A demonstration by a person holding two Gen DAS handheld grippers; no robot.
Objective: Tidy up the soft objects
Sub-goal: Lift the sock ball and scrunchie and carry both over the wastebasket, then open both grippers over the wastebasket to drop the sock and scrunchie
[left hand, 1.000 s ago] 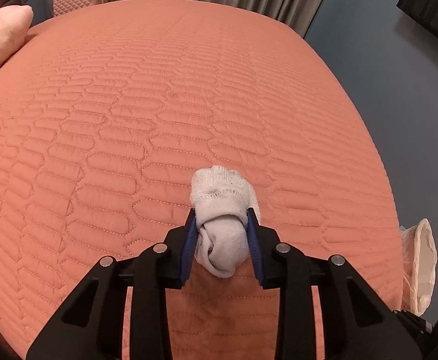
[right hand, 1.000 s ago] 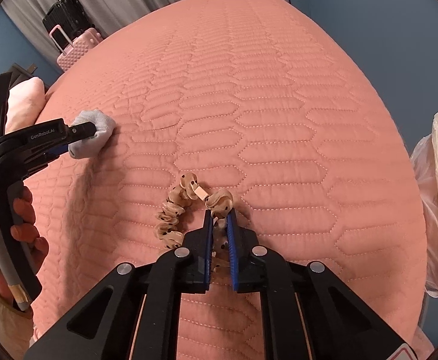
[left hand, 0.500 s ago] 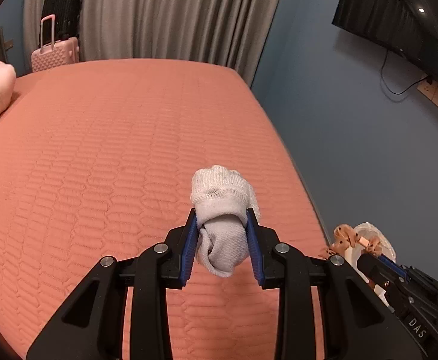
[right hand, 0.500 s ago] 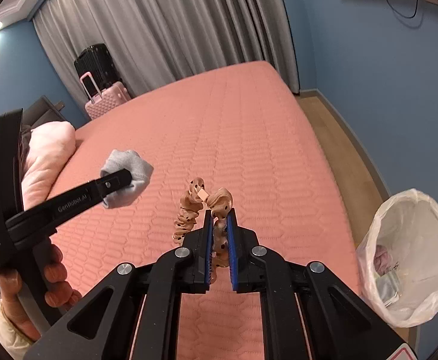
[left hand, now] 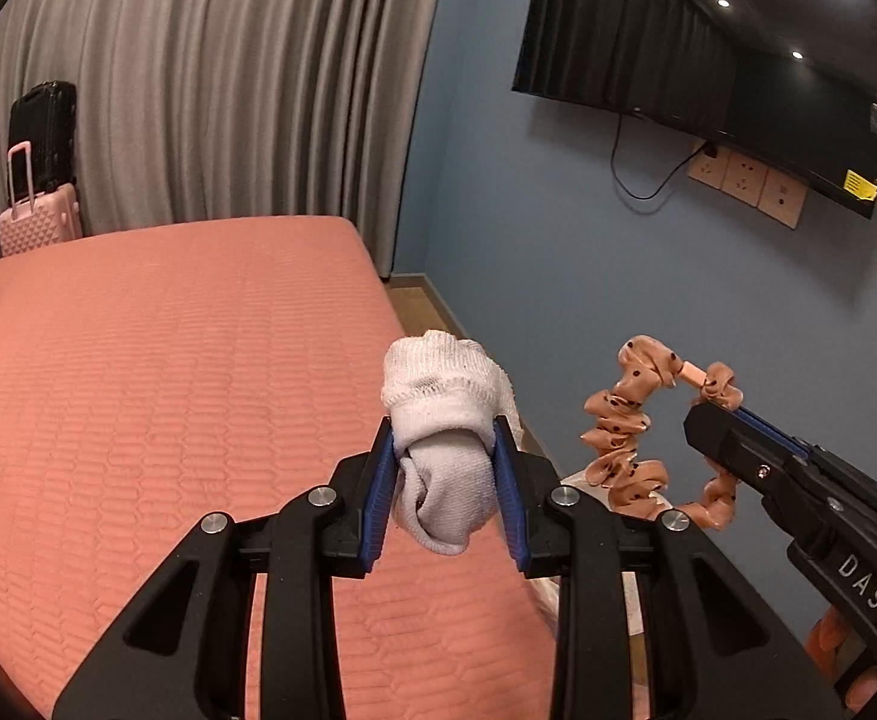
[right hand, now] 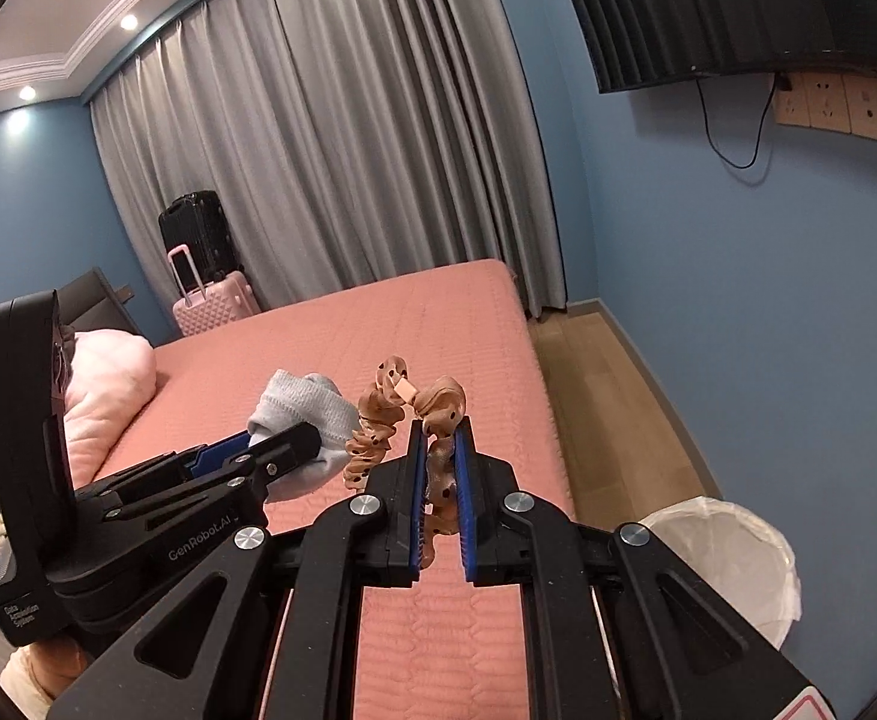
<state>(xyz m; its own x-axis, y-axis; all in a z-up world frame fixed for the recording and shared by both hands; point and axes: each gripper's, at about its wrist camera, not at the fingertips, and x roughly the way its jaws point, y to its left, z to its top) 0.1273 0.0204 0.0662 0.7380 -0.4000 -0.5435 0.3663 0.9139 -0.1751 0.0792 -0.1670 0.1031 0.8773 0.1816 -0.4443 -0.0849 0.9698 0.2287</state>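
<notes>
Two hand-held grippers hold one rolled sock (left hand: 445, 456) and one scrunchie (right hand: 432, 438).

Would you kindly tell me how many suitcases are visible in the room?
2: a black suitcase stands by the curtain, a pink suitcase just in front of it. More could be hidden.

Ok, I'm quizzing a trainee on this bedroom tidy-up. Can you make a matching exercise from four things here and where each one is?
Things:
1. white sock
2. spotted scrunchie
3. pink suitcase
4. lined bin

Places:
A. on the floor beside the bed
B. between the left gripper pads
C. by the curtain
D. between the right gripper pads

Pairs: 1-B, 2-D, 3-C, 4-A
</notes>
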